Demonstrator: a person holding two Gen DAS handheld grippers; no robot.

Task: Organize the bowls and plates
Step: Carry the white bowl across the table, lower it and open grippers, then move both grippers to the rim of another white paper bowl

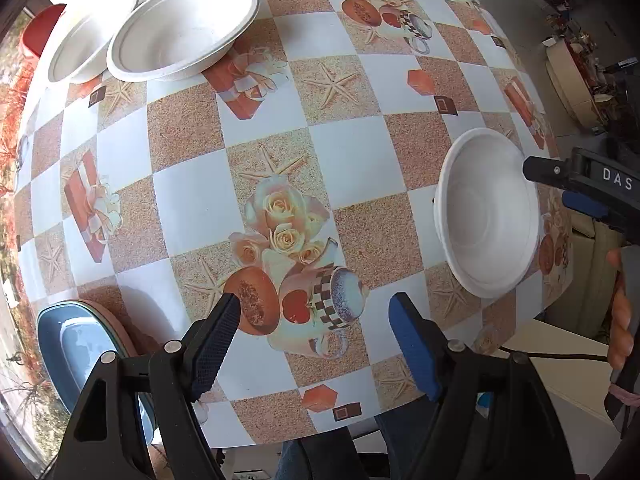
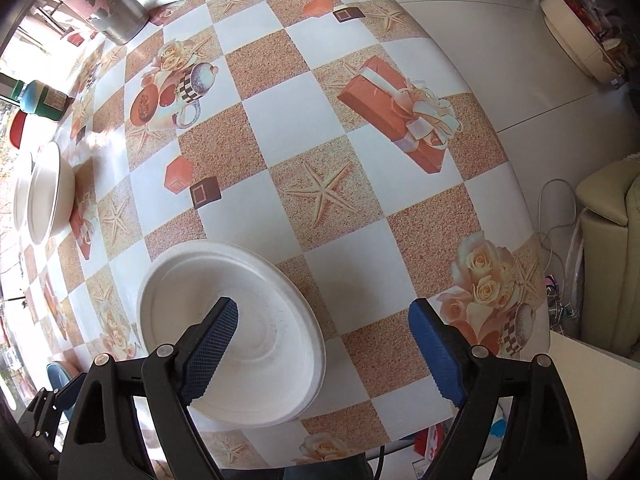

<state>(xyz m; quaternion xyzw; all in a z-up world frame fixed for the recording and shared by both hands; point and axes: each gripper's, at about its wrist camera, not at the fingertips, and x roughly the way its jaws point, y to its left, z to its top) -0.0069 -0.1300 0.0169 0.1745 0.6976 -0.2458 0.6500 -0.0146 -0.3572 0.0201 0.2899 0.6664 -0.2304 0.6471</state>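
Note:
Two white bowls, one nearer (image 1: 182,28) and one behind it (image 1: 86,42), stand side by side at the far left of the table. They also show in the right wrist view (image 2: 50,196). A third white bowl (image 1: 486,212) sits near the table's right edge. In the right wrist view this bowl (image 2: 236,332) lies under my right gripper (image 2: 324,356), which is open, its left finger above the bowl's inside. My left gripper (image 1: 312,344) is open and empty above the table's near side. A blue plate (image 1: 84,356) lies on a pinkish one at the near left.
The table (image 1: 340,152) has a checkered cloth with roses and starfish. A metal pot (image 2: 116,12) and a green-capped bottle (image 2: 40,100) stand at the far side. A red object (image 1: 38,28) is beyond the bowls. A sofa (image 2: 608,264) and cables are to the right.

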